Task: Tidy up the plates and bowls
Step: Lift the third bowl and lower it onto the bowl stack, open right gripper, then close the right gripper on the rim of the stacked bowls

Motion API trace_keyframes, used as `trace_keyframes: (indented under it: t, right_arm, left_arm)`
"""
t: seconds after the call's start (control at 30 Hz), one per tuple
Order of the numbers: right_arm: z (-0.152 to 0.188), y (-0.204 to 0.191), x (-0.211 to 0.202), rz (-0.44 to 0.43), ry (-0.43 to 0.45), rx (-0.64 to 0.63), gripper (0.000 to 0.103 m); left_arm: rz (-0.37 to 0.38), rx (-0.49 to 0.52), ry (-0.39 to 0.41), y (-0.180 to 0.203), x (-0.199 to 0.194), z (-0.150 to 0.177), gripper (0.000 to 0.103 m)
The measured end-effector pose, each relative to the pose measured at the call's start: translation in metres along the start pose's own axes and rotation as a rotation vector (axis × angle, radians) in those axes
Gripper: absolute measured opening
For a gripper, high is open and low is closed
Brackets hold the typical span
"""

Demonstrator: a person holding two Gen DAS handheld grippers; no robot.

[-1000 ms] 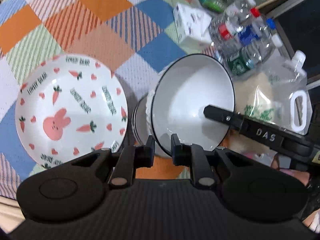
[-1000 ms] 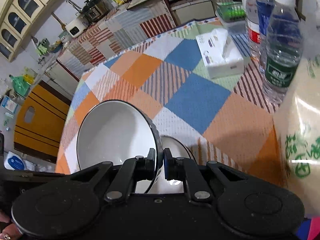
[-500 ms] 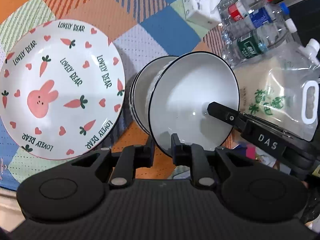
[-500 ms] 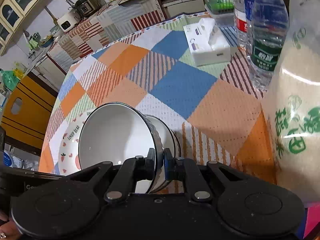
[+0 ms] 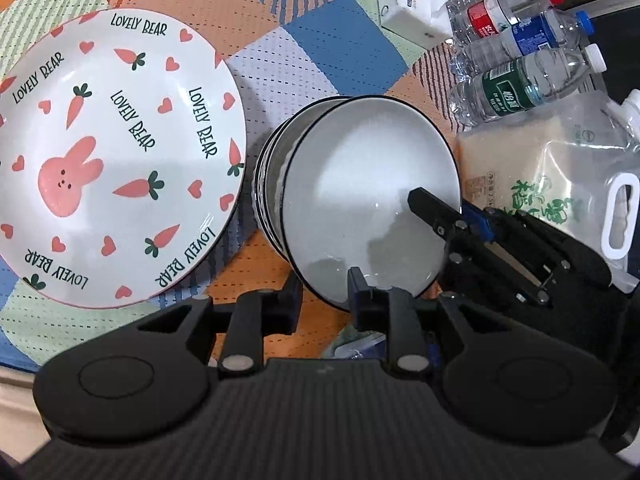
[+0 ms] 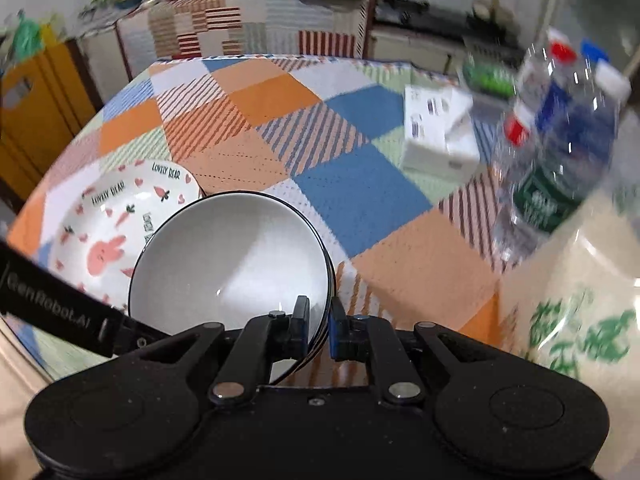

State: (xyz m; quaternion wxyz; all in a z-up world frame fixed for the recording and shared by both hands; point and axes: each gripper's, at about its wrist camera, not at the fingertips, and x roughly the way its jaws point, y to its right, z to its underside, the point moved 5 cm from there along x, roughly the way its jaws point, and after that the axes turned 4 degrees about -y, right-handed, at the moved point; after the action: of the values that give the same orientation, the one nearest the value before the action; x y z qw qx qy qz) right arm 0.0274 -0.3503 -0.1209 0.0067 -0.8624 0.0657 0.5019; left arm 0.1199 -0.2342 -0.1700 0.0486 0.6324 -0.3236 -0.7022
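A white bowl with a black rim (image 5: 372,192) rests nested in the lower white bowls (image 5: 272,184) beside the bunny-and-carrot plate (image 5: 112,152). My left gripper (image 5: 325,300) straddles the bowl's near rim. Its jaws are opening, and the outer finger stands off the wall. My right gripper (image 6: 319,326) is shut on the rim of the same bowl (image 6: 228,260). In the left wrist view the right gripper (image 5: 440,216) bites the bowl's right side. The plate (image 6: 100,232) lies just left of the bowl.
A tissue box (image 5: 412,4), several water bottles (image 5: 528,80) and a clear handled bag of grain (image 5: 560,200) crowd the right side. The checked tablecloth (image 5: 340,48) stretches behind the bowls. The table's near edge runs just below the plate.
The bowl has come down and settled into the lower bowls next to the plate. My left jaws have spread apart around its rim. The right gripper has rolled while keeping its grip.
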Motion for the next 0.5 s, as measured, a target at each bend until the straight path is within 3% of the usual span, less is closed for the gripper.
trace_keyframes:
  t: [0.33,0.5]
  right_arm:
    - [0.002,-0.006,0.008,0.071,0.04,-0.073,0.015]
    - [0.005,-0.004,0.001,0.05,0.078,-0.043,0.015]
  left_arm:
    - [-0.027,-0.007,0.043,-0.002,-0.01,-0.003,0.04]
    - [-0.045,0.036,0.065,-0.002,-0.022,0.001,0.041]
